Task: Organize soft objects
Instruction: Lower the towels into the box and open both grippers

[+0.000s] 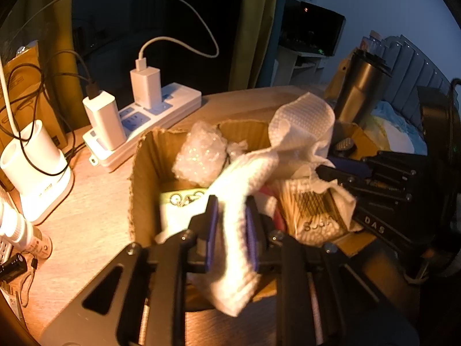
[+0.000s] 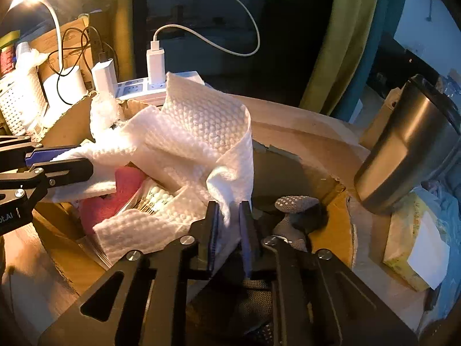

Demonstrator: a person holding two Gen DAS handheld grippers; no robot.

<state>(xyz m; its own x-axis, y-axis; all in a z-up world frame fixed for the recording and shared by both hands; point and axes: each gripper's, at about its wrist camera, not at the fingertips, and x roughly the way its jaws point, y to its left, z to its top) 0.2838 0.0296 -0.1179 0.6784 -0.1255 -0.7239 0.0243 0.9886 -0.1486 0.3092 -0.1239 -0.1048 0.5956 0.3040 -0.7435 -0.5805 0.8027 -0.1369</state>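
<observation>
A white dimpled cloth (image 1: 302, 127) hangs over an open cardboard box (image 1: 144, 170). My left gripper (image 1: 232, 216) is shut on one end of the cloth. My right gripper (image 2: 229, 216) is shut on the other end of the cloth (image 2: 196, 127); the left gripper (image 2: 89, 163) shows at the left of that view, the right gripper (image 1: 319, 170) at the right of the left wrist view. In the box lie bubble wrap (image 1: 201, 155), a pink cloth (image 2: 115, 193), a pack of cotton swabs (image 1: 314, 210) and a grey dotted glove (image 2: 296, 204).
A white power strip (image 1: 149, 121) with chargers and cables lies behind the box. A white double holder (image 1: 34, 167) stands at the left. A steel tumbler (image 2: 409, 155) and a yellow sponge (image 2: 409, 248) are at the right of the wooden table (image 1: 86, 216).
</observation>
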